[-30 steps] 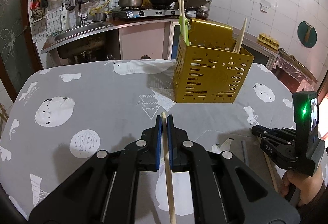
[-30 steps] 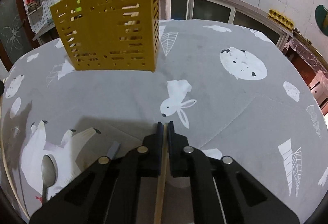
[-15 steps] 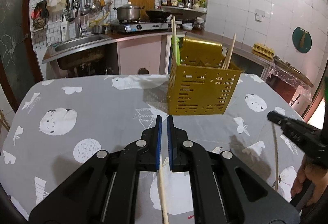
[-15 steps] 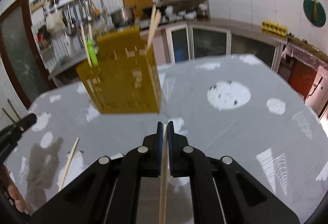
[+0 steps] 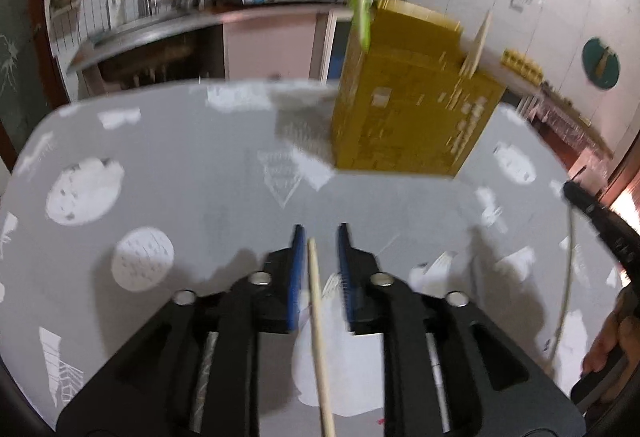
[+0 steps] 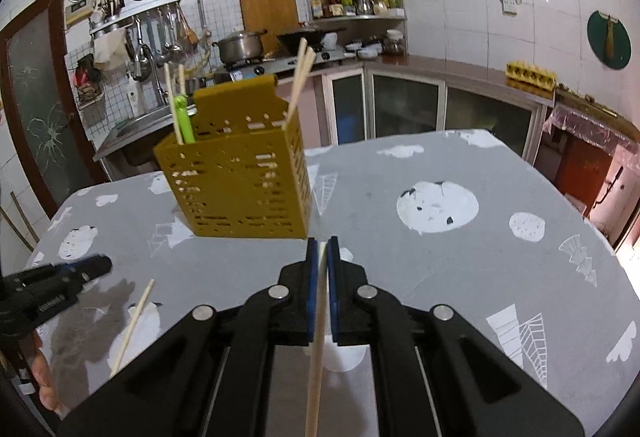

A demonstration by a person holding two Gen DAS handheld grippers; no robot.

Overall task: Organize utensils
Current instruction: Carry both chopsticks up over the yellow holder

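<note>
Left wrist view is smeared with motion blur, yet the left gripper (image 5: 319,237) plainly has its blue pads (image 5: 295,273) spread apart, and a pale chopstick (image 5: 318,321) runs up through the gap, close beside the left pad; whether it touches that pad I cannot tell through the blur. Beyond it, on the grey patterned tablecloth (image 5: 192,181), stands the yellow perforated utensil holder (image 5: 412,105), with a green-handled utensil (image 5: 362,17) at its left corner and wooden sticks (image 5: 476,49) poking out at its right. At the far right edge the right gripper (image 5: 576,197) reaches in, a thin chopstick hanging down below it. From the right wrist view, the left gripper (image 6: 96,265) shows at the far left, with its chopstick (image 6: 132,321) slanting down below it. The holder (image 6: 240,173) stands further in, the green handle (image 6: 184,121) and pale sticks in its left compartment and two more chopsticks (image 6: 298,81) leaning from its right rear corner. Nearest the lens, the right gripper (image 6: 322,249) has its pads pinched together on a second chopstick (image 6: 316,341), which runs straight back toward the camera, its tip just in front of the holder's near corner.
</note>
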